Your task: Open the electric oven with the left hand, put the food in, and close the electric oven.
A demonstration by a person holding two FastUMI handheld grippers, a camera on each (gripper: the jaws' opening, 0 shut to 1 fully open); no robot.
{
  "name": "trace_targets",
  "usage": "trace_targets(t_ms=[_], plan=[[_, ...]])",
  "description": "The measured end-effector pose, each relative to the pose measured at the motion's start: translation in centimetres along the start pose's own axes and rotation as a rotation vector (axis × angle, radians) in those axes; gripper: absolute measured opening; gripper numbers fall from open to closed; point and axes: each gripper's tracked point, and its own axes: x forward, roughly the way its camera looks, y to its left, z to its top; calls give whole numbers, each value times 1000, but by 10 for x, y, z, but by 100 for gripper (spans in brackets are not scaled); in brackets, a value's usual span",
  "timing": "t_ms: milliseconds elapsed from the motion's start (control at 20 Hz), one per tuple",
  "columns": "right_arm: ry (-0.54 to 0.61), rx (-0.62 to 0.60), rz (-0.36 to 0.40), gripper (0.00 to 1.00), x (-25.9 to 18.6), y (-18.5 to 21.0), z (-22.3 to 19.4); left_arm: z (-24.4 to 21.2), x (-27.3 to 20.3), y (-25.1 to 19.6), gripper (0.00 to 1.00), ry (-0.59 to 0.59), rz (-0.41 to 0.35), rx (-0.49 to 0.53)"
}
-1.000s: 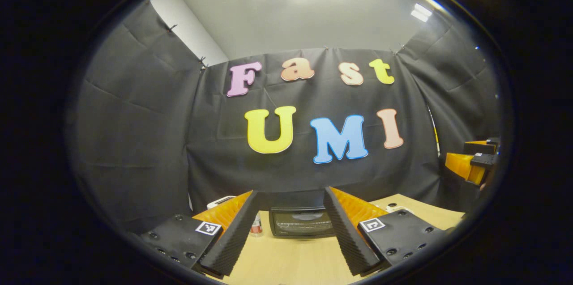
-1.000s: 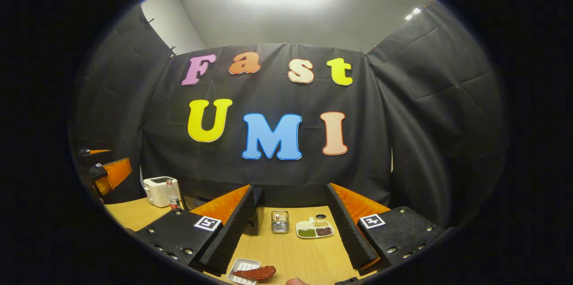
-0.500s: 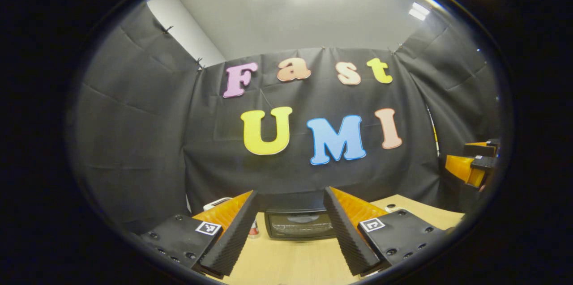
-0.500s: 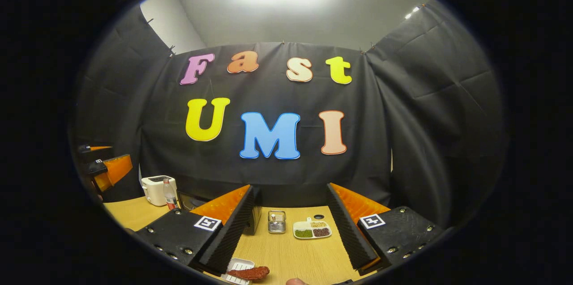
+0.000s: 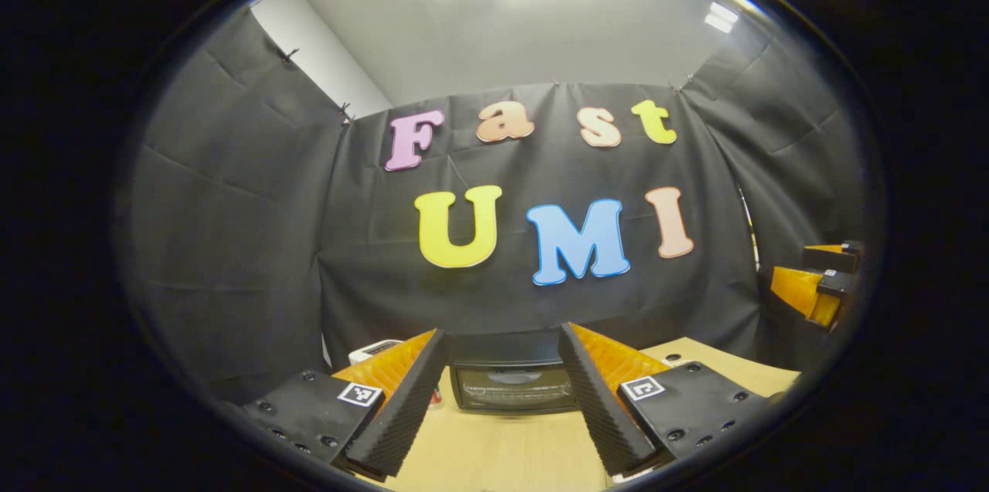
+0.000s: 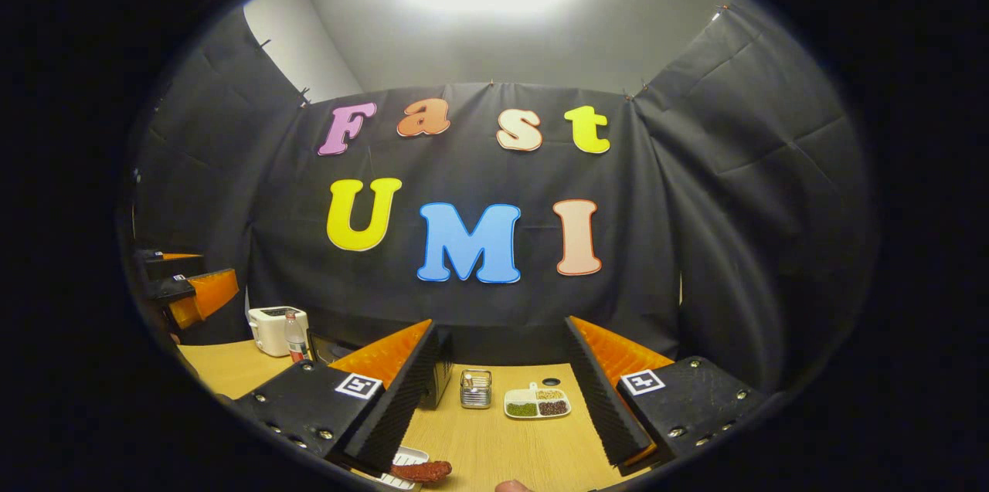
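Observation:
The black electric oven (image 5: 514,388) stands on the wooden table (image 5: 502,457) with its glass door closed, framed between the fingers of my open left gripper (image 5: 502,334), well short of it. In the right gripper view a reddish piece of food (image 6: 421,470) lies on a small white tray at the bottom edge, just below my open right gripper (image 6: 501,326), whose fingers hold nothing. The oven's side (image 6: 442,372) peeks from behind the left finger there. Each gripper also shows from afar: the right gripper (image 5: 819,283), the left gripper (image 6: 185,293).
A white toaster (image 6: 274,328) and a small bottle (image 6: 294,337) stand at the table's back left. A metal holder (image 6: 476,388) and a divided white plate of beans (image 6: 537,403) sit mid-table. A fingertip (image 6: 510,486) shows at the bottom edge.
The oven has slid slightly left in the left gripper view. The right gripper view has tipped up a little, so the food and tray sit lower. Both grippers stay open.

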Motion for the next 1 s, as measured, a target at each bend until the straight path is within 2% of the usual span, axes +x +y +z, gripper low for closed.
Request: trace_targets(t_ms=[100, 150, 200, 300, 400, 450, 500, 1000], plan=[[-2, 4, 14, 97, 0, 4, 3, -4, 10, 1, 100, 2, 1, -13], [-7, -2, 13, 97, 3, 4, 6, -7, 17, 3, 96, 2, -1, -15], [-13, -5, 13, 97, 4, 5, 7, -9, 27, 4, 100, -2, -5, -14], [-30, -5, 5, 96, 11, 9, 13, -15, 47, 7, 100, -10, -16, -17], [-43, -6, -34, 96, 20, 9, 17, -25, 69, 8, 100, -5, -39, -33], [-42, -1, -38, 96, 23, 14, 16, -29, 82, 8, 96, -2, -49, -42], [-49, -2, -38, 97, 26, 21, 19, -32, 94, 9, 100, -6, -58, -47], [-3, -56, -148, 96, 52, 29, 7, -96, 209, 0, 100, 37, -141, -35]])
